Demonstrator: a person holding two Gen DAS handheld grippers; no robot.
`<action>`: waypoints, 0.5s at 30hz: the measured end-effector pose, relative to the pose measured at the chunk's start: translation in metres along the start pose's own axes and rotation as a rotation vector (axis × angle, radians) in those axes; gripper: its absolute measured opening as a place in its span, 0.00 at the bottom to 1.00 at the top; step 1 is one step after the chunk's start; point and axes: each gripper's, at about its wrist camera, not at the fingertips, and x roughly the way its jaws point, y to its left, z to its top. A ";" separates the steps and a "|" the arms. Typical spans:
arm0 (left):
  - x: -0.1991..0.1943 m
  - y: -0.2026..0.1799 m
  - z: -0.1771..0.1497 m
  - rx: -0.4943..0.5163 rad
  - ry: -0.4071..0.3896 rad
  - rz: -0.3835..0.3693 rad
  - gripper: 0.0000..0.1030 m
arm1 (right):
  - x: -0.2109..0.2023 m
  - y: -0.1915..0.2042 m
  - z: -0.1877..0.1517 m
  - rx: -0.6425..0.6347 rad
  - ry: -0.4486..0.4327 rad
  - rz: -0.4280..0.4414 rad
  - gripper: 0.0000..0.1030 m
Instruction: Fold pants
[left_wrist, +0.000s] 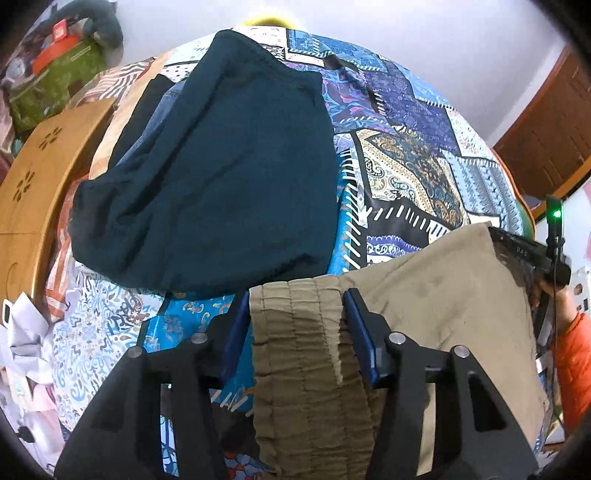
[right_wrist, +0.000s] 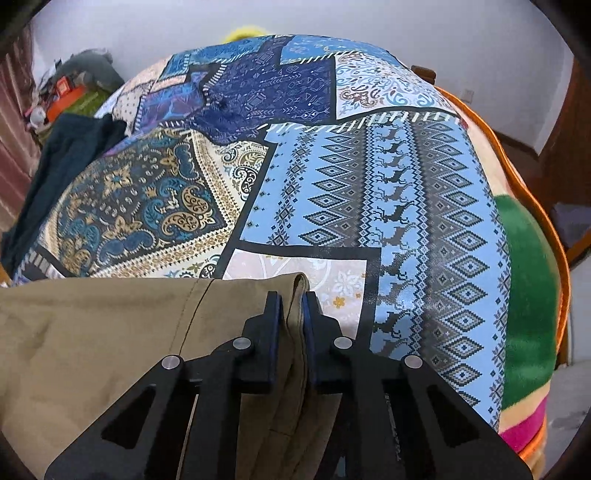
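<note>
The khaki pants (left_wrist: 424, 295) are held up above the patchwork bedspread (right_wrist: 388, 192), stretched between both tools so the cloth hangs flat for folding. The gathered elastic waistband (left_wrist: 299, 332) is held between the fingers of the left gripper (left_wrist: 295, 325), which stand fairly wide around its bunched thickness. An opposite fabric edge is clamped in the right gripper (right_wrist: 293, 314), its fingers nearly together. A dark teal garment (left_wrist: 221, 166) lies already folded further back on the bed, probably set aside to keep the front area free.
</note>
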 end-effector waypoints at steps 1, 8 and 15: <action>-0.001 -0.002 0.001 0.014 0.000 0.011 0.51 | 0.000 0.001 0.001 -0.004 0.002 -0.006 0.10; -0.033 -0.029 0.004 0.173 -0.060 0.145 0.54 | -0.029 0.003 0.006 -0.039 -0.036 -0.043 0.14; -0.069 -0.049 0.008 0.201 -0.149 0.111 0.84 | -0.101 0.042 0.004 -0.098 -0.186 0.067 0.55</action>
